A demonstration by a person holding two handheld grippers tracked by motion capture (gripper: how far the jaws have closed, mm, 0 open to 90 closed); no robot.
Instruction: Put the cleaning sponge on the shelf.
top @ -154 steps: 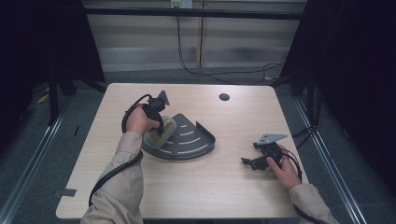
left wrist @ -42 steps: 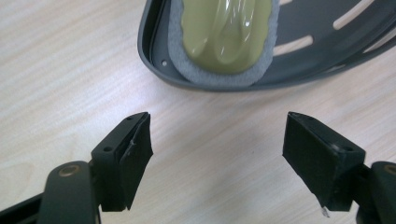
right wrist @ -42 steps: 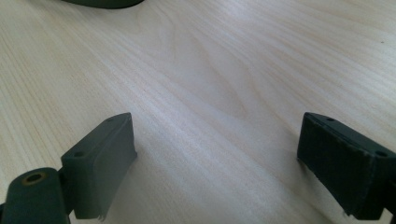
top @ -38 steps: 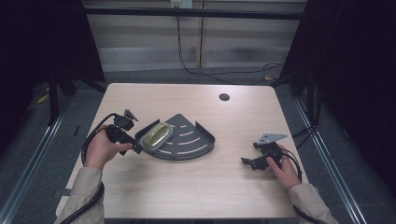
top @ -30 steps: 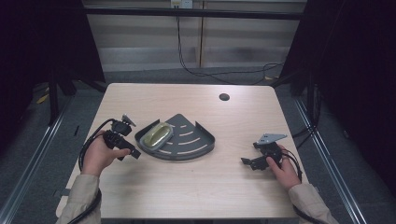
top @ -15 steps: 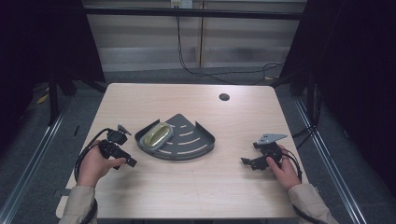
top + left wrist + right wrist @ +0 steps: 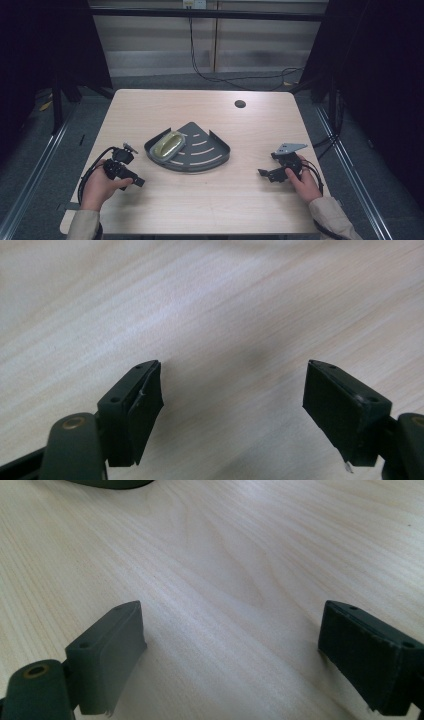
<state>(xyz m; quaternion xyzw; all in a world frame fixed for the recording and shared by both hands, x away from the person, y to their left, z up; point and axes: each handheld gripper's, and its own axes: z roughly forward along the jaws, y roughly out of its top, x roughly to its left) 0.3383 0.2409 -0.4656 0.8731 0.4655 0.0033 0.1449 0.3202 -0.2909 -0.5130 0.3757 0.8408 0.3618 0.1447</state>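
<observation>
A dark grey, quarter-round plastic corner rack with pale slots in its floor and a low raised wall is sitting near the middle of the light wooden table, and a yellowish-green oval bar, probably soap, is lying in the rack's 10 o'clock corner, touching the floor and close against the wall. The person's left gripper is resting at about 8 o'clock from the rack, well apart from it; in the left gripper view its jaws are standing wide apart over bare wood, grasping nothing. The right gripper is lying at about 4 o'clock from the rack, and the right gripper view is showing its jaws likewise spread and empty, with the rack's edge far off at the top. Judging from its look, the bar is probably firm but smooth and inclined to slip, so a hold across its narrow width at mid-length is seeming safest. The rack is looking light and stiff, and its upright wall is offering the best place to pinch.
</observation>
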